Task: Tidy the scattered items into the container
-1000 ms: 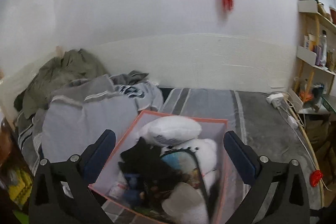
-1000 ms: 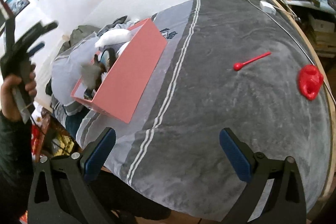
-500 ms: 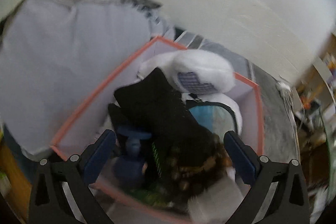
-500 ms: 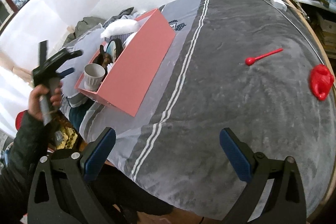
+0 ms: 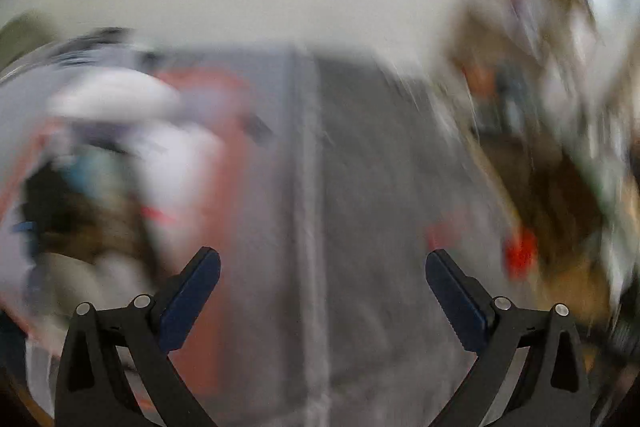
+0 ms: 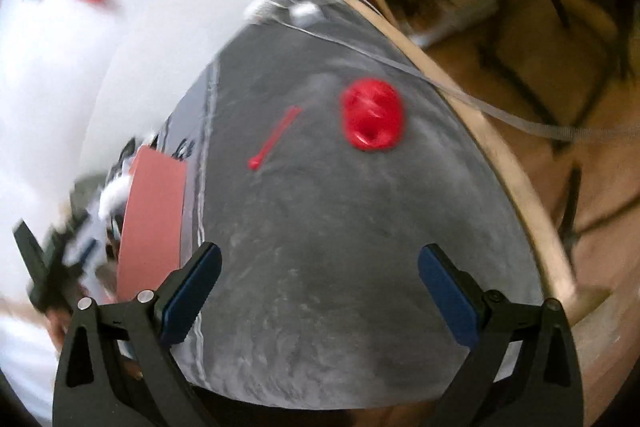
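Left gripper (image 5: pixel 322 279) and right gripper (image 6: pixel 318 273) wide apart, empty.

Red spoon (image 6: pixel 275 137) and red lump (image 6: pixel 372 115) on grey blanket (image 6: pixel 340 247) (white-striped); pink box (image 6: pixel 154 223).

Grey blanket (image 6: pixel 340 247): soft, matt, plush cloth with a mottled nap and paler woven stripes. Red round item (image 6: pixel 372 115): smooth, glossy, plastic-looking. Red spoon-like stick (image 6: pixel 276 137): smooth plastic. Pink container (image 6: pixel 154 223): flat, matt wall, cloth or card, which cannot be told. Bed edge (image 6: pixel 516 183): pale wood. Right gripper (image 6: pixel 318 267): matt black plastic arms, blue pads (image 6: pixel 190 291), shiny metal screws.
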Motion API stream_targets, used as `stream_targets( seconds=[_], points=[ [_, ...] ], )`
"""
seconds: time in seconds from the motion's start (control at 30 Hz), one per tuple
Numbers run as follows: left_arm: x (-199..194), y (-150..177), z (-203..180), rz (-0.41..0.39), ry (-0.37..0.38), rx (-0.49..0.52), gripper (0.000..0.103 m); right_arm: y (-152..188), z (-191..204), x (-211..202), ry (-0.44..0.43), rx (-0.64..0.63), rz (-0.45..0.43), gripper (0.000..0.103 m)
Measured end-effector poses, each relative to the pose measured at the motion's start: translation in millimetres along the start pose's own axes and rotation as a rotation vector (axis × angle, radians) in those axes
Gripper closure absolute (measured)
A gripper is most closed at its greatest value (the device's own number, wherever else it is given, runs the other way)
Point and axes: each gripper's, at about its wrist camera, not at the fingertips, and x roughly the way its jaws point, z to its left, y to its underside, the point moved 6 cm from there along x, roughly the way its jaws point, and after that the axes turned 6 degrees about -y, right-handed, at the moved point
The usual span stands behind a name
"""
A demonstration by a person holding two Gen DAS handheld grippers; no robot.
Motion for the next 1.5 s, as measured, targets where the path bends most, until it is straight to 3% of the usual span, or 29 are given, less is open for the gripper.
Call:
stream_targets(
  seconds=[0.1, 0.2, 0.23, 0.3, 0.37, 0.4, 0.47, 0.5, 0.53, 0.6, 0.67, 0.73, 0.77, 0.87, 0.9, 1.03, 1.13, 1.17, 1.23, 1.37, 1.5],
  points=[
    [46, 53, -79, 0.162, -0.007, 0.29, 0.0, 6, -4, 21, 0.115, -0.063, 0.064, 0.003],
    [76, 100, -114, 0.183, -0.12, 0.475, 0.0, 22, -4, 52, 0.326, -0.257, 0.163, 0.003],
    [84, 111, -117, 0.197, -0.125, 0.492, 0.0, 29, -9, 63, 0.385, -0.308, 0.205, 0.0],
    [87, 114, -114, 0.154, -0.095, 0.425, 0.0, 40, -16, 77, 0.436, -0.376, 0.235, 0.0],
    [93, 113, -109, 0.232, -0.024, 0.365, 0.007, 42, -17, 80, 0.439, -0.411, 0.198, 0.0],
    [94, 110, -108, 0.26, 0.006, 0.344, 0.018, 42, -16, 82, 0.441, -0.424, 0.206, 0.001],
    [87, 106, -112, 0.239, 0.022, 0.357, 0.056, 39, -18, 81, 0.414, -0.411, 0.228, 0.004],
    [81, 107, -118, 0.22, 0.025, 0.376, 0.091, 38, -18, 78, 0.4, -0.402, 0.227, 0.013],
    [78, 109, -123, 0.208, 0.01, 0.392, 0.102, 38, -16, 74, 0.392, -0.406, 0.209, 0.026],
    [71, 117, -129, 0.178, -0.03, 0.404, 0.103, 40, -11, 65, 0.385, -0.415, 0.178, 0.039],
    [59, 119, -127, 0.174, -0.018, 0.364, 0.103, 45, -7, 51, 0.37, -0.408, 0.14, 0.05],
    [41, 124, -126, 0.191, 0.055, 0.323, 0.103, 49, -7, 38, 0.357, -0.406, 0.104, 0.064],
    [30, 129, -129, 0.194, 0.084, 0.316, 0.103, 52, -6, 29, 0.357, -0.414, 0.087, 0.066],
    [-2, 151, -141, 0.157, 0.135, 0.351, 0.103, 57, 0, 7, 0.368, -0.434, 0.04, 0.08],
    [-9, 158, -140, 0.164, 0.161, 0.347, 0.103, 59, 1, -3, 0.378, -0.424, 0.019, 0.102],
    [-45, 169, -140, 0.12, 0.226, 0.338, 0.103, 76, 22, -37, 0.324, -0.403, -0.062, 0.103],
    [-94, 157, -121, 0.012, 0.241, 0.276, 0.103, 93, 50, -46, 0.316, -0.467, -0.119, 0.103],
    [-102, 146, -110, -0.021, 0.232, 0.246, 0.103, 98, 64, -49, 0.27, -0.479, -0.139, 0.103],
    [-127, 124, -77, -0.106, 0.189, 0.149, 0.103, 100, 90, -42, 0.237, -0.532, -0.17, 0.103],
    [-171, 73, 20, -0.289, 0.017, -0.056, 0.103, 93, 157, -3, 0.158, -0.659, -0.166, 0.103],
    [-189, 46, 107, -0.349, -0.126, -0.215, 0.103, 98, 238, 23, 0.038, -0.791, -0.178, 0.103]
  ],
)
